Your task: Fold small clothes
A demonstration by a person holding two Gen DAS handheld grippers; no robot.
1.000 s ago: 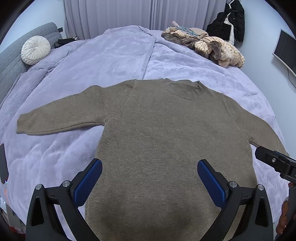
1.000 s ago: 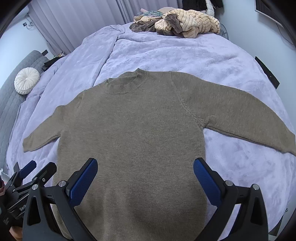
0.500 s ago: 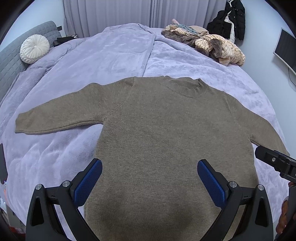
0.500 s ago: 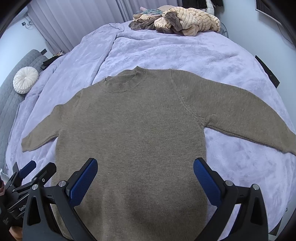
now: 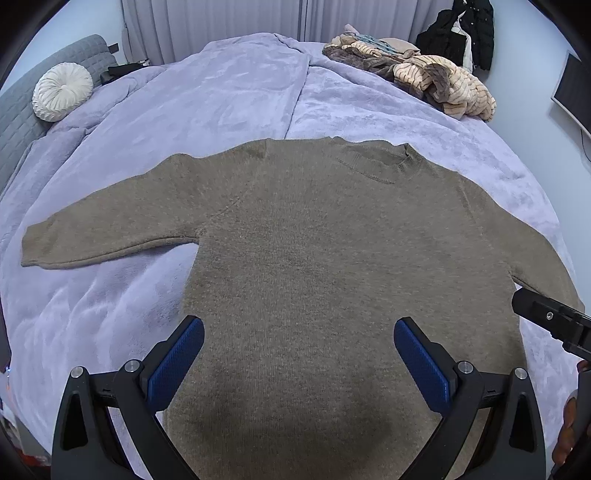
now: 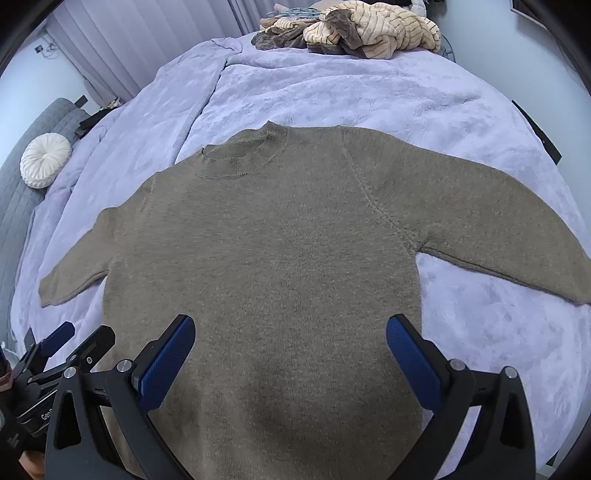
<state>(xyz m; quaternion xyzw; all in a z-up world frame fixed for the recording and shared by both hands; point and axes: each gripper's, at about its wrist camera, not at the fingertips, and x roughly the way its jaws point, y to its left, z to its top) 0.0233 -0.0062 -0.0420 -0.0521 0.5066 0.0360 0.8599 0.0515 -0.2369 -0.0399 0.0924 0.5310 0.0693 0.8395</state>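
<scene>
A brown knit sweater [image 5: 317,258] lies flat on the lilac bed cover, sleeves spread to both sides, collar at the far end; it also shows in the right wrist view [image 6: 280,240]. My left gripper [image 5: 299,332] is open and empty, hovering above the sweater's lower body. My right gripper [image 6: 290,328] is open and empty, also above the lower body. The right gripper's tip [image 5: 546,317] shows at the right edge of the left wrist view, and the left gripper [image 6: 59,354] shows at the lower left of the right wrist view.
The lilac bed cover [image 5: 221,96] spreads all around the sweater. A pile of striped and brown clothes [image 5: 436,81] lies at the far right corner. A round white cushion [image 5: 61,90] rests on a grey sofa at the left. A dark jacket [image 5: 461,33] hangs beyond the bed.
Both grippers have drifted slightly back and up from the sweater, so it sits a little lower in both views. The sweater has not moved. Both stay open.
</scene>
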